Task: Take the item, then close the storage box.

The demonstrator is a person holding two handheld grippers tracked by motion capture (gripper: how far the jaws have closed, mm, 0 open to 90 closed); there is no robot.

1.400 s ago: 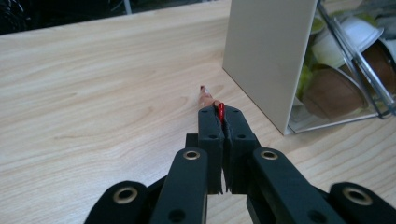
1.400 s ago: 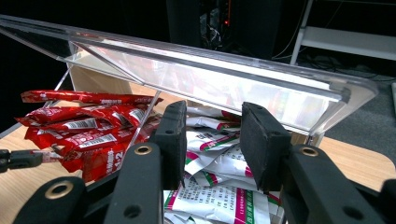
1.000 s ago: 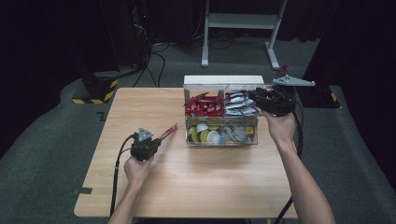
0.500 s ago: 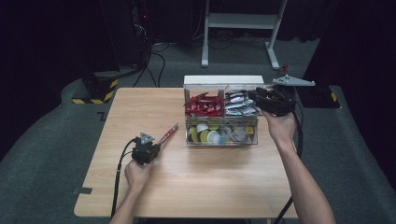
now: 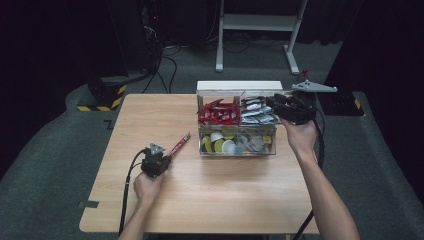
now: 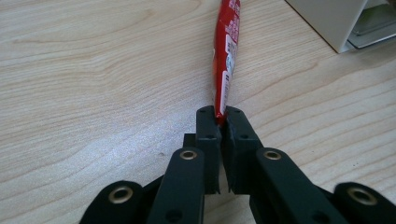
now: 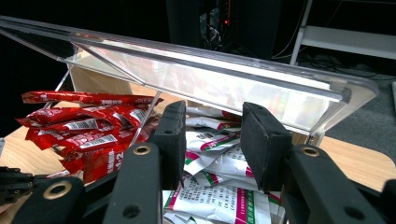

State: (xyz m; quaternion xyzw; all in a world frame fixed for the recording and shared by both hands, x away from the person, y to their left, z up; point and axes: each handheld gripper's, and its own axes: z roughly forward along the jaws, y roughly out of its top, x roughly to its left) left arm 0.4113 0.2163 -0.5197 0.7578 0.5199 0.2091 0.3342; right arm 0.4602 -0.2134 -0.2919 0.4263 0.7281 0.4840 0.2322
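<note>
Wooden surface (image 5: 225,195), dark room, grey carpet around.

Left gripper (image 6: 223,122): low on the surface, front-left of the box. Jaws pressed together on the near end of a red sachet (image 6: 226,51). Sachet lies flat on the wood, stretching away from the jaws toward the box. In the high view the same sachet (image 5: 180,144) runs diagonally between the left gripper (image 5: 162,159) and the box's front-left corner; cable trails back along the forearm.

Clear box (image 5: 237,150): mid-surface, right of centre, lid (image 7: 210,77) up. Rear left compartment holds red sachets (image 5: 217,112); rear right holds white sachets (image 5: 255,111); front part holds small round capsules (image 5: 225,145), white and yellow-green.

Right gripper (image 5: 280,105): at the box's rear right corner, over the white sachets. In the right gripper view its jaws are spread, nothing between them, white sachets (image 7: 219,163) just beneath, lid edge just above.
</note>
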